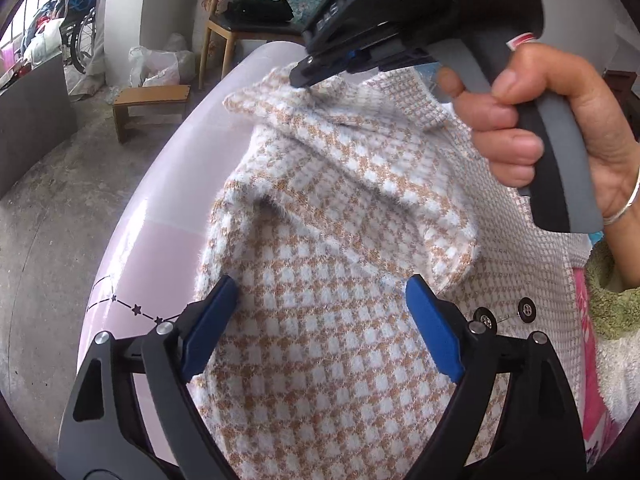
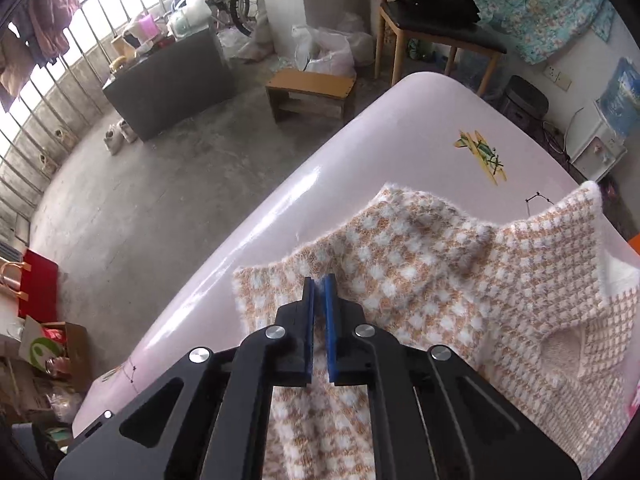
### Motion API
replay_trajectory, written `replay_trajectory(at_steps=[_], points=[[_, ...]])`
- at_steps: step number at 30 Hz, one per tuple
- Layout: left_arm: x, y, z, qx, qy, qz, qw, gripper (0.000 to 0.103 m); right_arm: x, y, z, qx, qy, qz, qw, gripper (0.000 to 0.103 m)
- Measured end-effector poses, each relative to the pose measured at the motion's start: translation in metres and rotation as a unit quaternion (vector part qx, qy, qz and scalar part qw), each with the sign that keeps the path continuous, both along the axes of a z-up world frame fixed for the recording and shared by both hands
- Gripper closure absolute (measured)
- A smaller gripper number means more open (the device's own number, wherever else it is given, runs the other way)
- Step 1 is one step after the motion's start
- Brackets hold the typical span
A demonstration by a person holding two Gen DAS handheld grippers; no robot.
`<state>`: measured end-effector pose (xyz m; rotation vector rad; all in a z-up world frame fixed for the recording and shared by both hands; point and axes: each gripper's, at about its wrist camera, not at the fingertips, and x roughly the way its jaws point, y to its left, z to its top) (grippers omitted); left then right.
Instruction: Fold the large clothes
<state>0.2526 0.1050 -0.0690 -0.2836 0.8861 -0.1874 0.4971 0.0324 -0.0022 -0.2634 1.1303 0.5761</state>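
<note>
Left gripper (image 1: pixel 316 316) gapes wide over the checked sweater (image 1: pixel 320 220); right gripper (image 2: pixel 319 320) pinches its sleeve at twelve o'clock, pads hiding the pinched cloth.

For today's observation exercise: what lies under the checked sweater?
A pale pink table shows around the checked sweater, with star-line drawings at its edge. On the right, pink cloth peeks out. Whatever lies under the sweater's middle is covered.
</note>
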Motion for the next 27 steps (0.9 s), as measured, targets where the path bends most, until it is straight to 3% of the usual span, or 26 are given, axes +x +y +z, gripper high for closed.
replay_trajectory(at_steps=[7,9,11,12,13,14,15,18,20,21,22,23,25,27], points=[[0.004,-0.005,0.0,-0.01,-0.006,-0.008,0.9999,0.009,-0.033,-0.084,0.079,0.121,-0.038,-0.031,0.992,0.1],[0.009,-0.006,-0.001,-0.006,-0.007,-0.008,0.9999,0.008,-0.041,-0.106,0.095,0.129,-0.052,-0.041,0.989,0.1],[0.009,-0.009,-0.002,0.004,-0.008,-0.007,0.9999,0.008,-0.043,-0.11,0.094,0.127,-0.034,-0.026,0.991,0.095],[0.01,-0.01,-0.002,0.008,-0.009,-0.006,0.9999,0.008,-0.043,-0.103,0.087,0.11,-0.026,-0.016,0.994,0.074],[0.01,-0.011,-0.002,0.011,-0.01,-0.005,0.9999,0.008,-0.045,-0.094,0.078,0.085,-0.026,-0.01,0.996,0.043],[0.008,-0.013,-0.002,0.014,-0.01,-0.004,0.9998,0.008,-0.048,-0.081,0.067,0.066,-0.031,0.002,0.997,0.035],[0.007,-0.015,-0.001,0.018,-0.01,-0.004,0.9998,0.008,-0.05,-0.067,0.055,0.054,-0.033,0.022,0.998,0.034],[0.007,-0.02,-0.002,0.038,-0.013,-0.002,0.9992,0.008,-0.051,-0.016,0.013,0.011,-0.02,0.066,0.998,0.034],[0.008,-0.027,-0.002,0.066,-0.006,-0.009,0.9978,0.008,-0.048,0.017,-0.015,-0.041,-0.035,0.085,0.995,0.034],[0.009,-0.03,-0.003,0.079,-0.003,-0.011,0.9968,0.008,-0.045,0.03,-0.029,-0.082,-0.056,0.085,0.991,0.037],[0.009,-0.033,-0.003,0.089,-0.001,-0.013,0.9959,0.008,-0.044,0.036,-0.036,-0.11,-0.074,0.081,0.988,0.055],[0.008,-0.035,-0.003,0.098,0.0,-0.014,0.9951,0.008,-0.042,0.038,-0.037,-0.118,-0.083,0.076,0.987,0.057],[0.007,-0.038,-0.004,0.11,0.0,-0.019,0.9937,0.008,-0.035,0.024,-0.023,-0.055,-0.048,0.052,0.996,0.088],[0.006,-0.036,-0.003,0.105,-0.003,-0.019,0.9942,0.008,-0.032,-0.002,0.003,0.0,-0.04,0.022,0.999,0.089]])
